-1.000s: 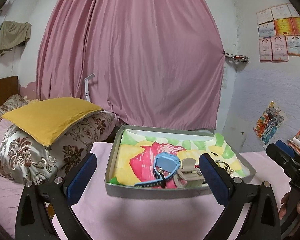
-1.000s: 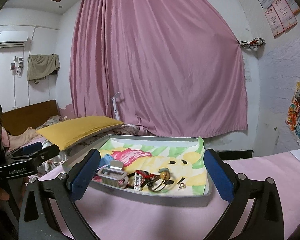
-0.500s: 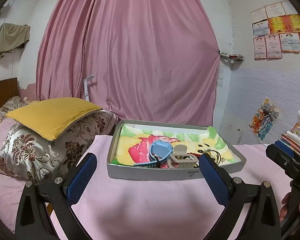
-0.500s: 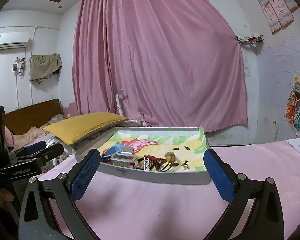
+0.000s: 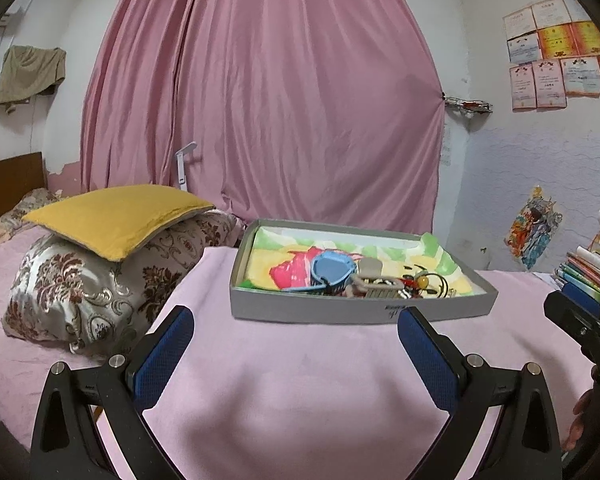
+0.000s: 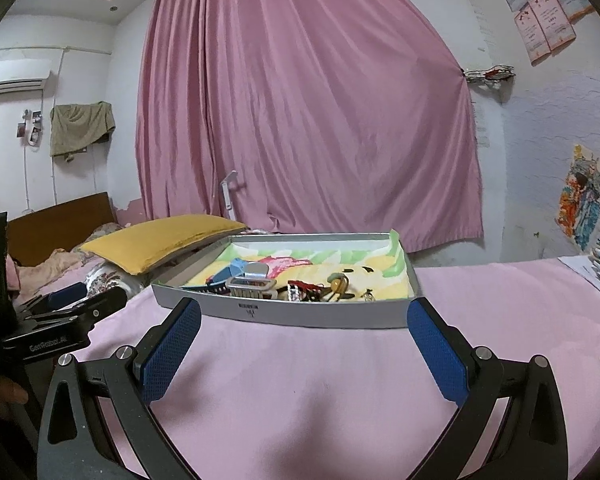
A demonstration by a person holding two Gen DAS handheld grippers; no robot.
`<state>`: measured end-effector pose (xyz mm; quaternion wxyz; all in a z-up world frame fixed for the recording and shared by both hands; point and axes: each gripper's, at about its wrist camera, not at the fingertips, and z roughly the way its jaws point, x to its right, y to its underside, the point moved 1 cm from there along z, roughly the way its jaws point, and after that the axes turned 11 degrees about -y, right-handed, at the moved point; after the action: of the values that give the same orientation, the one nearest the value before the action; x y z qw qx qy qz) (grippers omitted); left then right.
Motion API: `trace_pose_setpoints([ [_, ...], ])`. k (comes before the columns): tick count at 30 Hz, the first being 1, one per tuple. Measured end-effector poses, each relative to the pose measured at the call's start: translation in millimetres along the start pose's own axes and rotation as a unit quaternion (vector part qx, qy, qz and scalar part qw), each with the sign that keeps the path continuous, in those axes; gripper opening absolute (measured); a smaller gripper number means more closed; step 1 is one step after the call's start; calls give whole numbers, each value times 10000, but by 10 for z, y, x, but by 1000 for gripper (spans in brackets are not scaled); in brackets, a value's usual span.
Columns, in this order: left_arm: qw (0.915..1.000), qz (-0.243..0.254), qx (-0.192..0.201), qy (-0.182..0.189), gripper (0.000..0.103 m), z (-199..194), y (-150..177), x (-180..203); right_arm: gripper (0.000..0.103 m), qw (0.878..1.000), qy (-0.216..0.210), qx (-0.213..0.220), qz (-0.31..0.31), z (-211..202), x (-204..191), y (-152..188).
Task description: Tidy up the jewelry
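A shallow grey tray [image 5: 308,310] [image 6: 300,314] lined with a bright cartoon cloth sits on the pink cover. Inside lie a blue watch [image 5: 332,270] [image 6: 230,271], a beige hair claw [image 5: 374,280] [image 6: 252,285], red beaded pieces [image 6: 302,289] and a yellow-bead ring [image 5: 422,280] [image 6: 336,282]. My left gripper [image 5: 296,354] stands open, short of the tray's near wall, nothing between its blue pads. My right gripper [image 6: 304,350] is also open and empty, a little before the tray's front wall. Each gripper shows at the edge of the other's view.
A yellow cushion [image 5: 116,216] rests on patterned pillows [image 5: 84,288] left of the tray. Stacked books [image 5: 592,268] sit at the right. A pink curtain [image 5: 268,100] hangs behind. Bare pink cover [image 6: 300,392] lies between the grippers and the tray.
Both grippers have drawn back and dropped lower, so the tray now sits farther off and is seen more side-on. Both stay open and empty.
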<state>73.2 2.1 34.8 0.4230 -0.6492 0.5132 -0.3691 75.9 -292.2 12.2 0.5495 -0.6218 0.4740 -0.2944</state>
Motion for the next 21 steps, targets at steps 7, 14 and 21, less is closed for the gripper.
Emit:
trace_pose_setpoints([
  [7, 9997, -58, 106, -190, 102, -57, 106, -33, 101, 9996, 258, -12, -148, -1, -39, 101],
  [14, 9996, 3, 94, -260, 102, -41, 179, -4, 101, 9993, 344, 3, -112, -14, -42, 90],
  [21, 9995, 37, 79, -291, 102, -23, 237, 17, 101, 9987, 476, -115, -104, 13, -44, 170],
])
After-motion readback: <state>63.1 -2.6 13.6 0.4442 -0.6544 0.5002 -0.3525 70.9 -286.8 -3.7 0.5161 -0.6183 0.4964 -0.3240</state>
